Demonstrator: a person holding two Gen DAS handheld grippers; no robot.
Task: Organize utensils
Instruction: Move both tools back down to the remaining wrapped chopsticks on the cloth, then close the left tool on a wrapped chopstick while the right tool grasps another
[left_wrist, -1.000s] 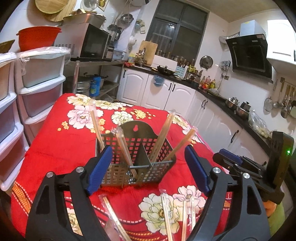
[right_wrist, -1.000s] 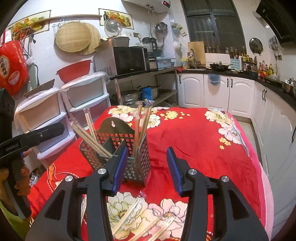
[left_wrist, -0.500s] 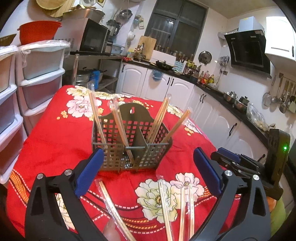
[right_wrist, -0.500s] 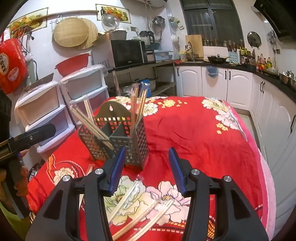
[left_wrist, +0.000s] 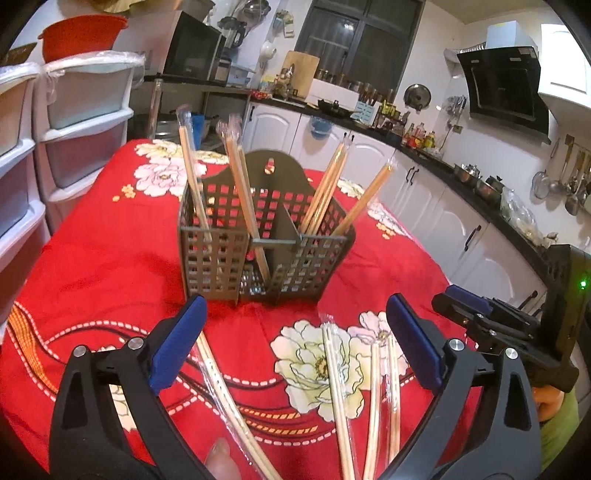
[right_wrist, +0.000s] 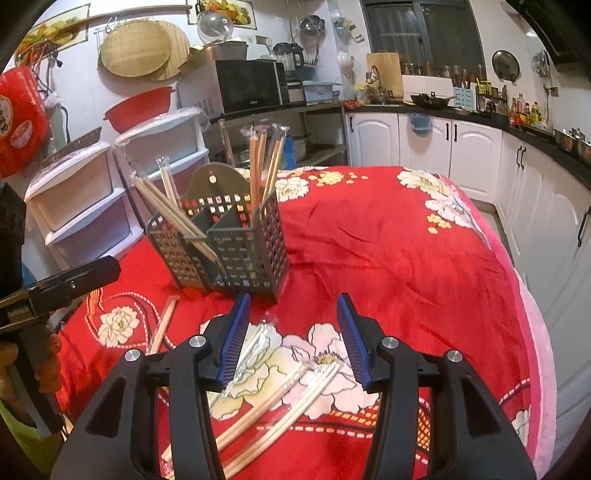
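Left wrist view: left tool (left_wrist: 293, 339) gaping wide and empty, jaws just widened, tilted down over wrapped chopsticks (left_wrist: 334, 380) lying on the counter (left_wrist: 92, 258) before the caddy (left_wrist: 264, 236). Best to straddle one pair squarely. Right wrist view: right tool (right_wrist: 291, 338) half open, empty, angled down above chopsticks (right_wrist: 295, 387).
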